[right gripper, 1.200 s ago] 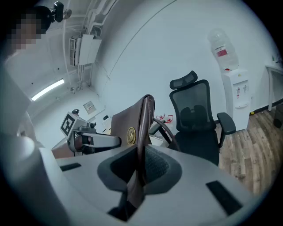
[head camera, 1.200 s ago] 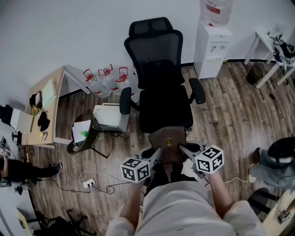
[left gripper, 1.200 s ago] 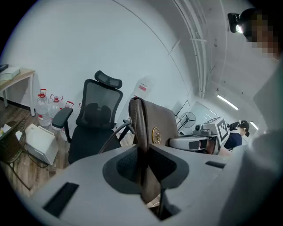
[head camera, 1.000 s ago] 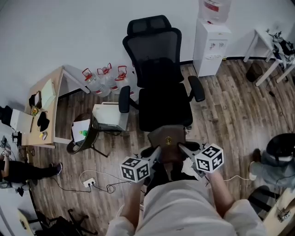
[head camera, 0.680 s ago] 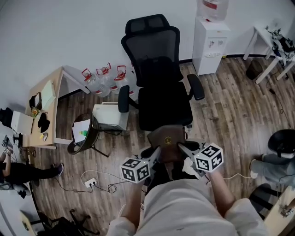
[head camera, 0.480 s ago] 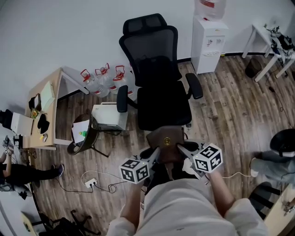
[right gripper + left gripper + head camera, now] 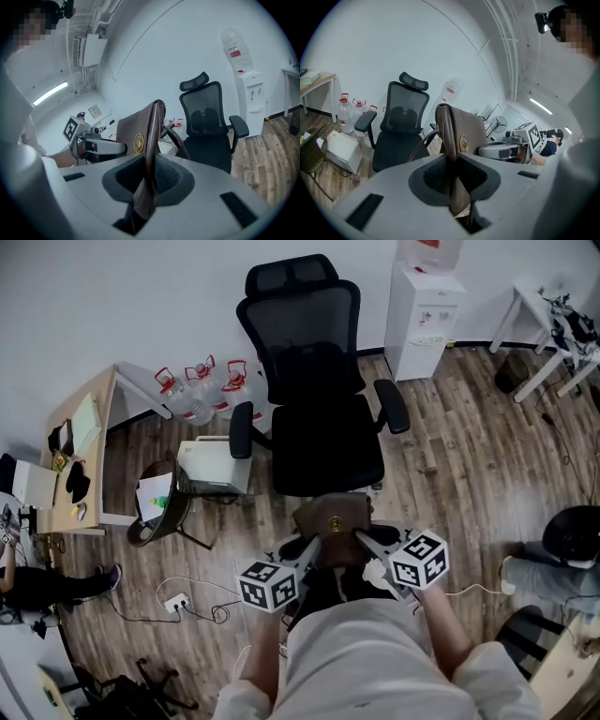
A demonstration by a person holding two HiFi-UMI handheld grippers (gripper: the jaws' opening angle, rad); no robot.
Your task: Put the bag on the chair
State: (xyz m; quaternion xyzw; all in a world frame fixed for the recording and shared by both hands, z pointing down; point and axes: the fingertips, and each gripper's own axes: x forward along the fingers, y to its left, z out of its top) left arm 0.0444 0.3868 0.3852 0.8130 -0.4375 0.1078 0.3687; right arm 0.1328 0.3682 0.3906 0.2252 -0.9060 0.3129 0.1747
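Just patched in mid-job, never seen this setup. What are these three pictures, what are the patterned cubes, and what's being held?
No robot here: a person holds a pair of tongs in each hand, and the patterned cubes are part of them. One picture comes from a camera on the person's head, looking down; the other two from cameras riding on each pair of tongs. The left tongs and right tongs each pinch an edge of a brown bag, held up just in front of the black office chair, not yet on its seat. The right tongs' jaws have just been opening slightly, with the bag's edge between them.
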